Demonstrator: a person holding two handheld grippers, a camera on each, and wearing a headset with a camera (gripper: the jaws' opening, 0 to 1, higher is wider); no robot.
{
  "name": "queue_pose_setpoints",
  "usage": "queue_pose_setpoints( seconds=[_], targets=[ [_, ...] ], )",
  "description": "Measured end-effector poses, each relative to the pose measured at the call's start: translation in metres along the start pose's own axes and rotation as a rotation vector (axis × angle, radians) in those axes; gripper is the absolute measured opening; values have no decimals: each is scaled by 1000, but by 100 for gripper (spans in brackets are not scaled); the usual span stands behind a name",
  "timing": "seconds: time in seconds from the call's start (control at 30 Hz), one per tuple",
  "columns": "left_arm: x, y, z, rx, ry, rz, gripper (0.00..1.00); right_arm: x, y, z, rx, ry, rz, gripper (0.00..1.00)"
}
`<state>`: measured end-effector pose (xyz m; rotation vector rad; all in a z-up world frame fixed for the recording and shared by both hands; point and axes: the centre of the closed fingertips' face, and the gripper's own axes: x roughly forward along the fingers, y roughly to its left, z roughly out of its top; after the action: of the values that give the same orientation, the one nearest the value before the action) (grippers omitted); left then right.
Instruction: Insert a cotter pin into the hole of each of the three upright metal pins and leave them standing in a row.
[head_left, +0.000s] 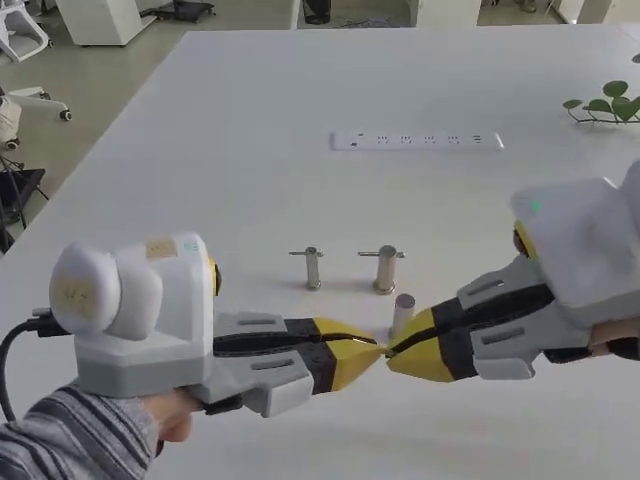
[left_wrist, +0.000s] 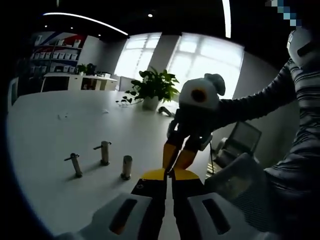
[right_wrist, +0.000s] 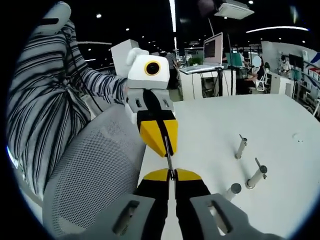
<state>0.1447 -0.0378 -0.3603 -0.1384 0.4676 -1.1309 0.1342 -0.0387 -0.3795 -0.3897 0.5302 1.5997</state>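
Observation:
Three upright metal pins stand on the white table (head_left: 250, 170). The left pin (head_left: 312, 268) and the middle pin (head_left: 385, 268) each carry a cotter pin across the top. The nearer third pin (head_left: 403, 312) is bare. Just in front of it, my left gripper (head_left: 376, 351) and right gripper (head_left: 392, 352) meet tip to tip. In the right gripper view a thin cotter pin (right_wrist: 169, 152) runs from the left gripper's yellow tips down into my right gripper (right_wrist: 171, 175); both look shut on it. From the left gripper view, the bare pin (left_wrist: 127, 167) stands left of my left gripper (left_wrist: 170, 173).
A white power strip (head_left: 417, 141) lies across the table behind the pins. Plant leaves (head_left: 605, 105) reach in at the far right edge. A grey mesh chair (right_wrist: 95, 175) sits at the near table edge. Office chairs and desks surround the table.

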Motion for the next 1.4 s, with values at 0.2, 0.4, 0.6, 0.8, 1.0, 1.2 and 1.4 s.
queue_pose_setpoints(
  seconds=[0.2,0.4,0.6,0.8,1.0,1.2,1.4],
  targets=[
    [3,2,-3,50,26,25,1,-2,-6,-6,-87,60,-17,0],
    [7,7,-9,72,42,68,12,-10,-18,-15,-133,118,-67,0],
    [12,14,-10,82,17,133,22,-22,-35,-29,-132,170,-128,0],
    [15,25,-11,84,3,195,29,-31,-47,-40,-137,212,-157,0],
    [18,36,-14,84,-1,249,32,-39,-61,-50,-155,256,-176,0],
    [26,43,-15,98,-8,283,38,-46,-76,-60,-184,302,-179,0],
    [35,53,-18,108,5,321,39,-46,-87,-71,-221,350,-163,0]
  ],
)
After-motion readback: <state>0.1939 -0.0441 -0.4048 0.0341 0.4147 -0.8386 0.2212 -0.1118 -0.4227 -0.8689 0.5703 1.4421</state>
